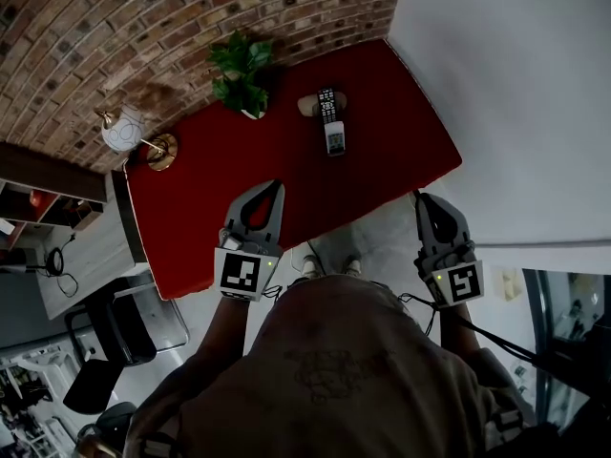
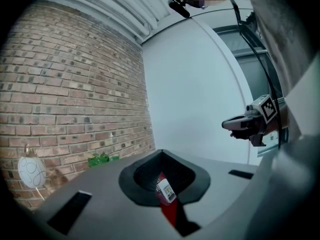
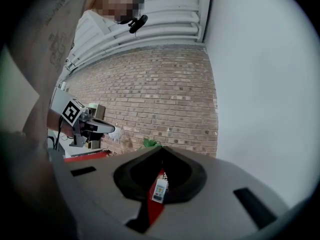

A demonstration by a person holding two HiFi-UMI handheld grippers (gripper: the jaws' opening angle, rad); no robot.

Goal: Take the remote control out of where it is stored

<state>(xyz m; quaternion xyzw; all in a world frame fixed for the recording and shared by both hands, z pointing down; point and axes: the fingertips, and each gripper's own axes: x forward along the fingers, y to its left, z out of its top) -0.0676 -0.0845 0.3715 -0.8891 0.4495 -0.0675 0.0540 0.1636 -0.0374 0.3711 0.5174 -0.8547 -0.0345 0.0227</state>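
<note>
**Both hand-held grippers closed and empty, remote control well ahead on the tabletop**

The left hand-held gripper (image 1: 277,187) and the right hand-held gripper (image 1: 420,198) are held level in front of the person's chest. Each has its jaws closed tip to tip with nothing clamped between them. The left one reaches over the near part of the red tabletop (image 1: 391,160), and the right one's tips sit at its near edge. Farther on, well apart from both and roughly between their lines, the remote control (image 1: 330,122) lies flat on the tabletop. Its far end is against a small tan holder (image 1: 306,106). Each gripper view shows it small, beyond the closed jaws. Just left of it stands a potted plant (image 1: 241,70), farther left a lamp (image 1: 124,130), and behind them the brick wall (image 1: 143,17)
</note>
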